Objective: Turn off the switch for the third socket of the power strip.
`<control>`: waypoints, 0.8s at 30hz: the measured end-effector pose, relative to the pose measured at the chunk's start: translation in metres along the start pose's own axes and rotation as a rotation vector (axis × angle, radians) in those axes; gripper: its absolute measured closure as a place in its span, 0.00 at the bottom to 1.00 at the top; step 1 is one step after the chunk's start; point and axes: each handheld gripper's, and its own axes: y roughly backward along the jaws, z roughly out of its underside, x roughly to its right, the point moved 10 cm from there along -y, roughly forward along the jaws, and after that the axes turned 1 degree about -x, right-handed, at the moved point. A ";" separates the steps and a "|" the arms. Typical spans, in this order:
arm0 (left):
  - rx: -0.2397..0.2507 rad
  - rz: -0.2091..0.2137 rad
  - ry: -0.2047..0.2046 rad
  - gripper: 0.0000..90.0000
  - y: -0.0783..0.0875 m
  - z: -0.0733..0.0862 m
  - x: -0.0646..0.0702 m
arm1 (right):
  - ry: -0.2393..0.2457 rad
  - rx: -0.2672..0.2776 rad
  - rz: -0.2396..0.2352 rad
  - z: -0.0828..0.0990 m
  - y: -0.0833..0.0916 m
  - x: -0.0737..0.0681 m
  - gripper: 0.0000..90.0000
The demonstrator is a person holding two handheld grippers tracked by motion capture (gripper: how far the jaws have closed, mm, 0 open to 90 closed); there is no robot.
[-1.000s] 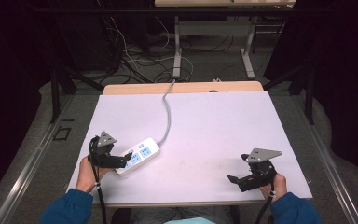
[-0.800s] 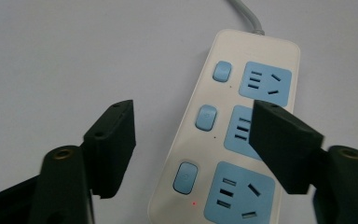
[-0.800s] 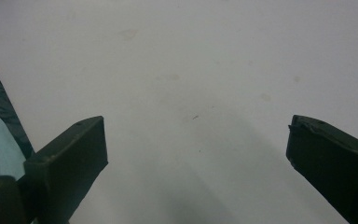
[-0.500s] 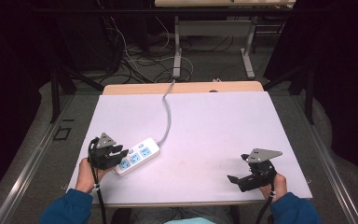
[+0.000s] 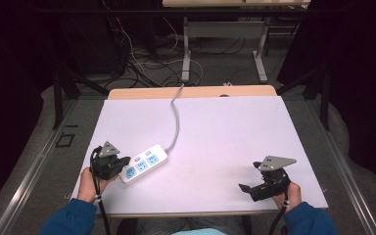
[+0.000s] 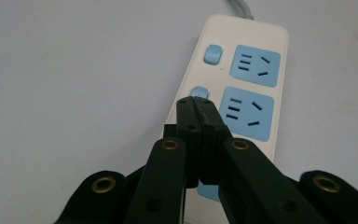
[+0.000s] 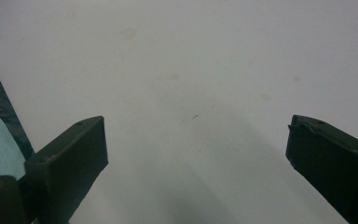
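High view: power strip lies near the desk's front-left corner, closed left tongs at its middle switch, pressing likely unfinished, while empty right tongs gape front-right.

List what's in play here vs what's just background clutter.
In play: left gripper, jaws shut, tips at a blue switch on the white power strip; its grey cord.
Not in play: right gripper, open over bare table; floor cables; far table's legs.
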 end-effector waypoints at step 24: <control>-0.067 -0.009 0.003 1.00 -0.008 0.012 -0.006 | 0.002 0.000 0.001 0.000 -0.001 0.001 0.06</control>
